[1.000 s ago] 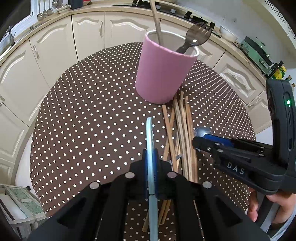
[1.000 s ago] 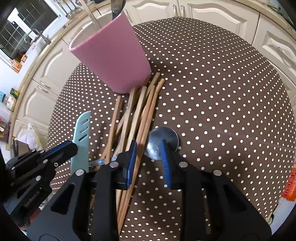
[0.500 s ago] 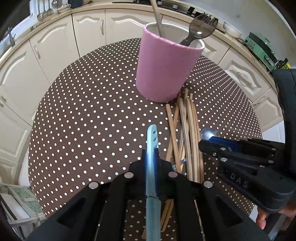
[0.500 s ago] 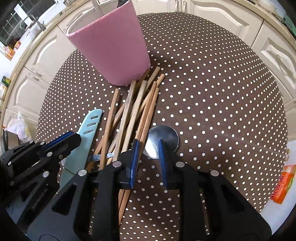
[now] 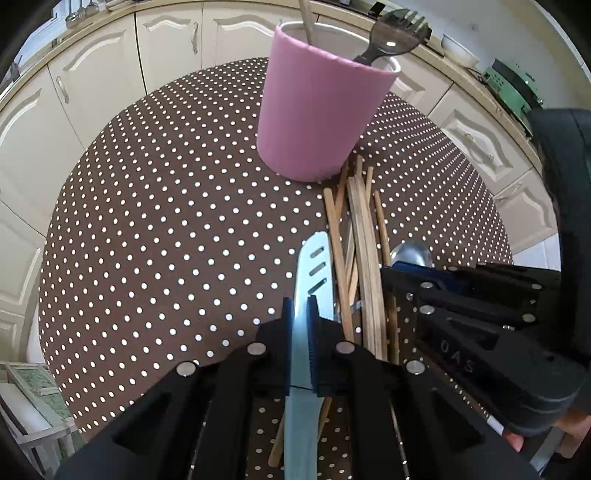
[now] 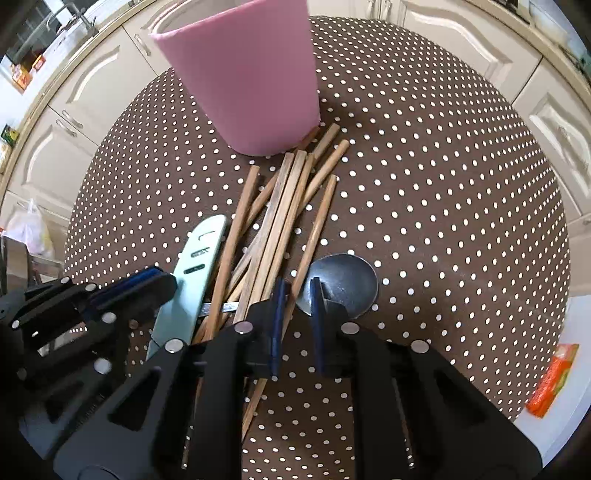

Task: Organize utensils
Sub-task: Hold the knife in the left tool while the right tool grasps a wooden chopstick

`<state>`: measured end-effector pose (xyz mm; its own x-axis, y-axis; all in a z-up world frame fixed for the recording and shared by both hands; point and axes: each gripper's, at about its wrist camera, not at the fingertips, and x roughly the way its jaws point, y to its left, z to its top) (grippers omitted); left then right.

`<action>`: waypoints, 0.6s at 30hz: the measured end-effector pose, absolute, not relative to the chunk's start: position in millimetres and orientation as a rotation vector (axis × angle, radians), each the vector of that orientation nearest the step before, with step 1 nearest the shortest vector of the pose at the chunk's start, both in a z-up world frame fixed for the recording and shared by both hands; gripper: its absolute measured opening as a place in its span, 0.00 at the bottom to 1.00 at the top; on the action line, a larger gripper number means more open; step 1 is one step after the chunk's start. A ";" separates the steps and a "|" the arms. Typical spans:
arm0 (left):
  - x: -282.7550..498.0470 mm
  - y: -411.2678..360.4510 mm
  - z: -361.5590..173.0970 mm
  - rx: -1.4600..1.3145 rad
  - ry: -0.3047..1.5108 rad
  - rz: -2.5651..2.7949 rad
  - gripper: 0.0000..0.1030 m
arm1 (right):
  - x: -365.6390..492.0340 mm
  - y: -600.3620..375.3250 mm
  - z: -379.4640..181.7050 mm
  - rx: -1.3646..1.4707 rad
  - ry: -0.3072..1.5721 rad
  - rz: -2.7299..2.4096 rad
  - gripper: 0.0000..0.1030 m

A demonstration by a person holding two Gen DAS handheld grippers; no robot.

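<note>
Just in front of the pink cup (image 5: 314,110): loose wooden chopsticks (image 6: 280,206), crossed over a spoon (image 6: 343,286). Left gripper (image 5: 300,314) clamped on a pale blue knife (image 5: 308,273) beside them. Right gripper (image 6: 295,295) closing, one chopstick between its jaws, spoon bowl crowding its right finger.

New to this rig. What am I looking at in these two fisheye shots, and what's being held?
No robot: a person holds a two-finger gripper in each hand, each with a fisheye camera looking along its fingers. One picture comes from each. On the polka-dot tablecloth are a pink utensil holder with a black fork in it, a heap of wooden chopsticks and a metal spoon. The left gripper is shut on a light-blue knife. The right gripper is closing its jaws, one chopstick between them, not yet clamped.
</note>
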<state>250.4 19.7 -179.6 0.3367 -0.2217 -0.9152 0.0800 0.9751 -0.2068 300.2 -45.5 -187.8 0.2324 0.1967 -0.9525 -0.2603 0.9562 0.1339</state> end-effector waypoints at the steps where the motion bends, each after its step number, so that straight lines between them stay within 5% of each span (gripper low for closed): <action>1: 250.9 19.5 -180.2 -0.133 1.212 -0.200 0.07 | 299.4 -43.1 -187.9 -0.060 1.294 0.312 0.09; 7: 251.0 23.8 -179.1 -0.155 1.218 -0.210 0.08 | 293.0 -54.0 -186.3 -0.020 1.269 0.329 0.06; 9: 251.7 26.2 -180.1 -0.171 1.231 -0.227 0.26 | 290.8 -61.1 -184.9 0.000 1.260 0.341 0.06; 11: 250.7 26.1 -179.8 -0.167 1.221 -0.239 0.34 | 289.2 -70.9 -186.2 0.014 1.252 0.356 0.06; 18: 250.8 15.0 -188.9 -0.141 1.246 -0.232 0.34 | 277.7 -85.4 -178.0 0.036 1.223 0.378 0.06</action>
